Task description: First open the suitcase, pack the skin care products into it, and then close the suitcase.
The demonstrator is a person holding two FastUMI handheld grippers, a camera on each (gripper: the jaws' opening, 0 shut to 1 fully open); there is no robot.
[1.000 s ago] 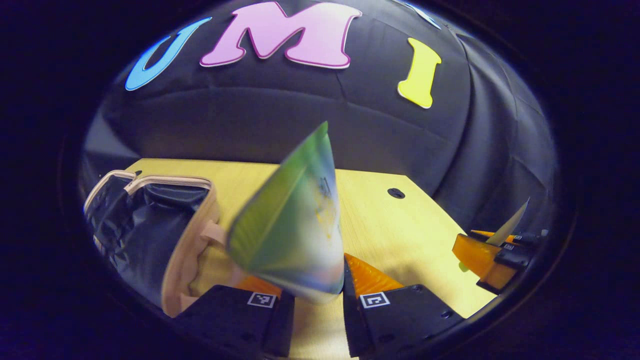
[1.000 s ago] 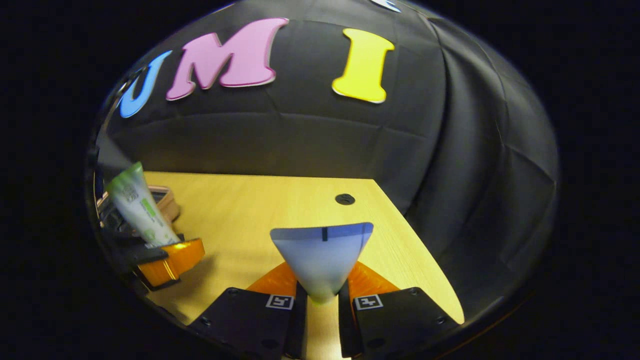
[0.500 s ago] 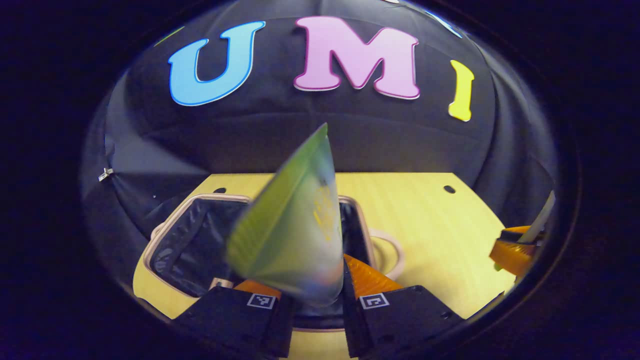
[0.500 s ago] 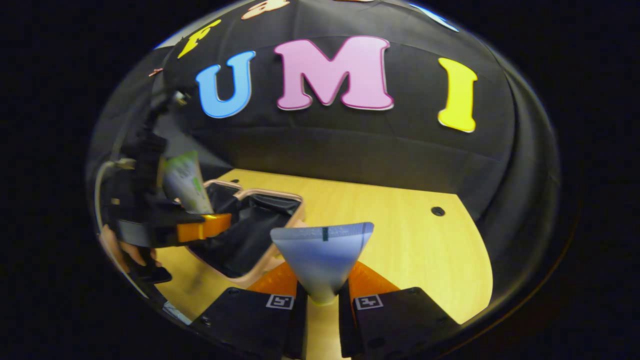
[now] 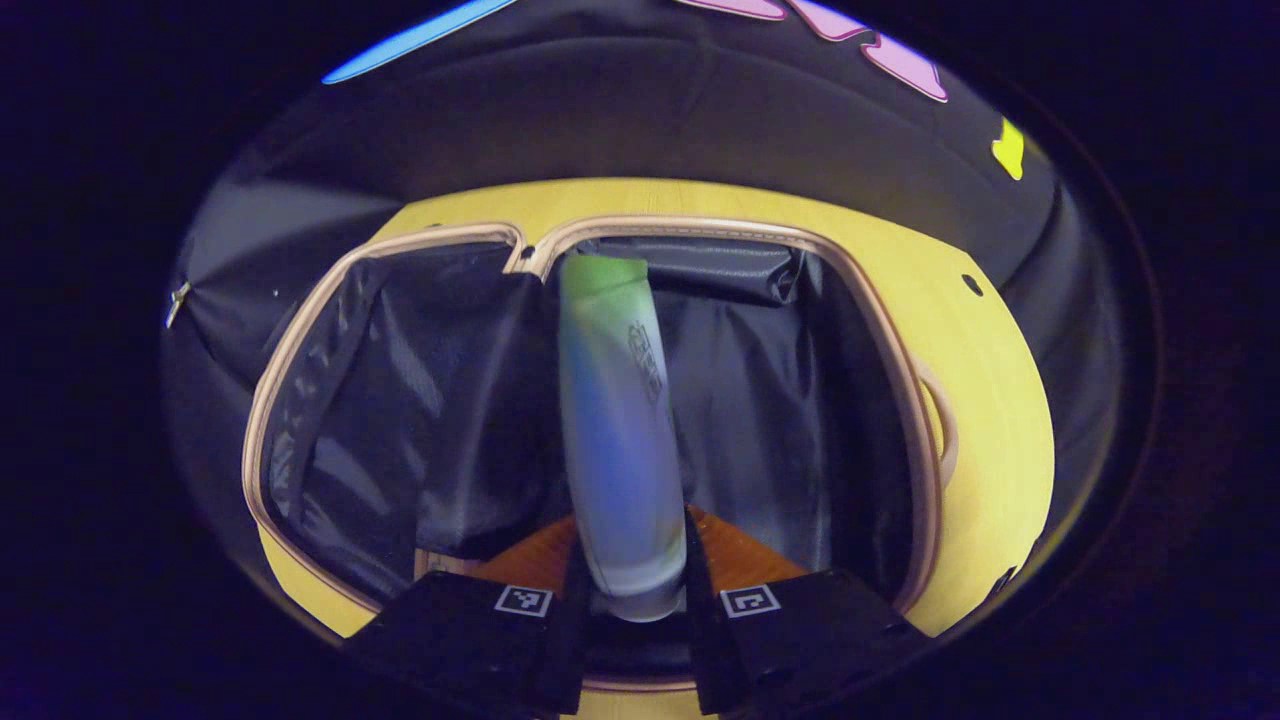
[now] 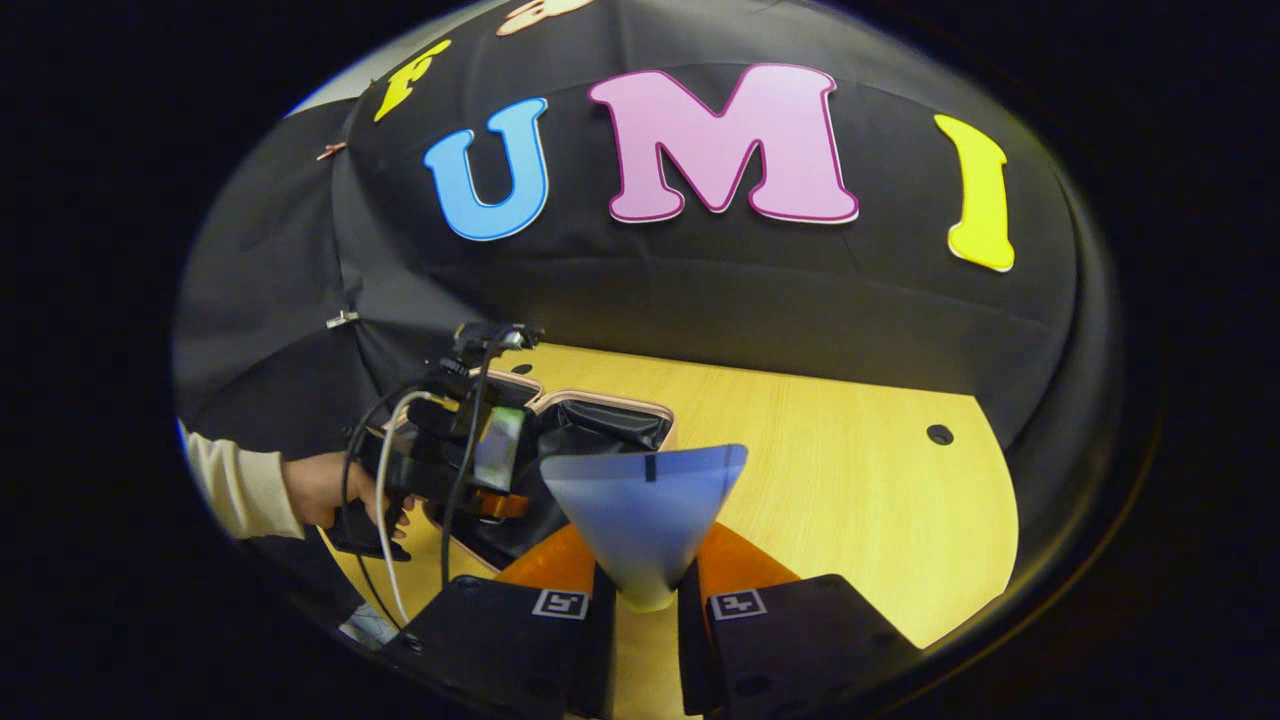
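Note:
My left gripper [image 5: 633,580] is shut on a green and white tube [image 5: 615,420] and points down into the open suitcase [image 5: 740,236], whose beige rim frames a black lining. The tube's flat end reaches toward the case's far wall. In the right gripper view, my right gripper [image 6: 640,590] is shut on a blue and white tube [image 6: 643,505] held over the wooden table [image 6: 840,490]. The left gripper [image 6: 470,455], held by a hand [image 6: 325,485], hangs over the open suitcase [image 6: 600,415] to the left.
The suitcase lies on a light wooden table [image 5: 985,400] with a small round hole [image 5: 968,284] near its right side. A cable [image 6: 385,500] trails from the left gripper. The booth's black cloth wall stands behind the table.
My left gripper has tipped downward and moved over the suitcase, so the green tube now points into the case. The right gripper has turned a little left, still holding its tube.

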